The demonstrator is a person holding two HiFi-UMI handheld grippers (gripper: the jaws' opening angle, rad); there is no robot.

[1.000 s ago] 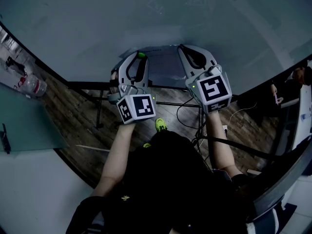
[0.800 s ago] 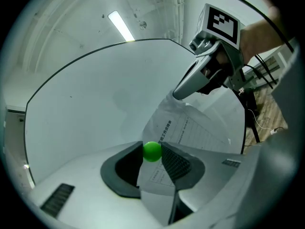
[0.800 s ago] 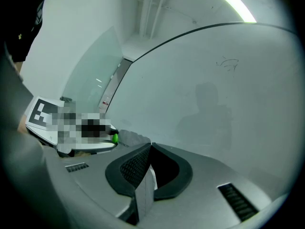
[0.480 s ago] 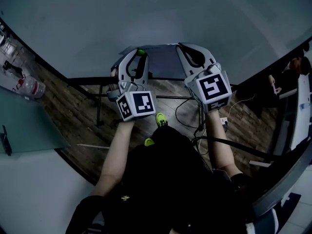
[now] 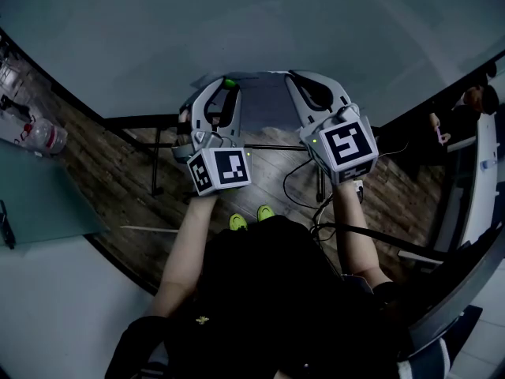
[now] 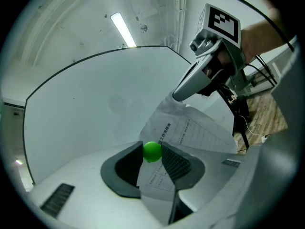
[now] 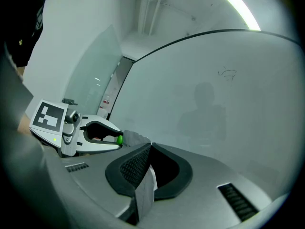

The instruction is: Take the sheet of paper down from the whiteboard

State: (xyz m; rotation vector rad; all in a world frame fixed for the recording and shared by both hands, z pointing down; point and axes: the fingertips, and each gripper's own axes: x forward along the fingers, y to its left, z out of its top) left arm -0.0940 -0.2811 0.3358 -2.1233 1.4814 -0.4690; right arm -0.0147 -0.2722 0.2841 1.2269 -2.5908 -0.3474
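Note:
The printed sheet of paper (image 5: 264, 101) hangs off the whiteboard (image 5: 237, 22), stretched between my two grippers. My left gripper (image 5: 229, 85) is shut on a small green ball magnet (image 6: 152, 151), and the sheet's edge (image 6: 157, 180) runs down between the same jaws. My right gripper (image 5: 293, 76) is shut on the opposite edge; the paper (image 7: 145, 187) shows as a thin strip between its pads. In the left gripper view the right gripper (image 6: 177, 97) pinches the sheet's far corner. In the right gripper view the left gripper (image 7: 120, 139) carries the green magnet at its tip.
The whiteboard (image 7: 214, 94) fills the space ahead. Its stand's legs and loose cables (image 5: 304, 184) lie on the wood floor below. A plastic bottle (image 5: 43, 136) lies at the left by a glass panel. A person (image 5: 473, 101) is at the far right.
Both grippers have drawn a little back from the whiteboard with the sheet held between them. The person's green shoes have shifted on the floor. Neither pair of jaws has changed.

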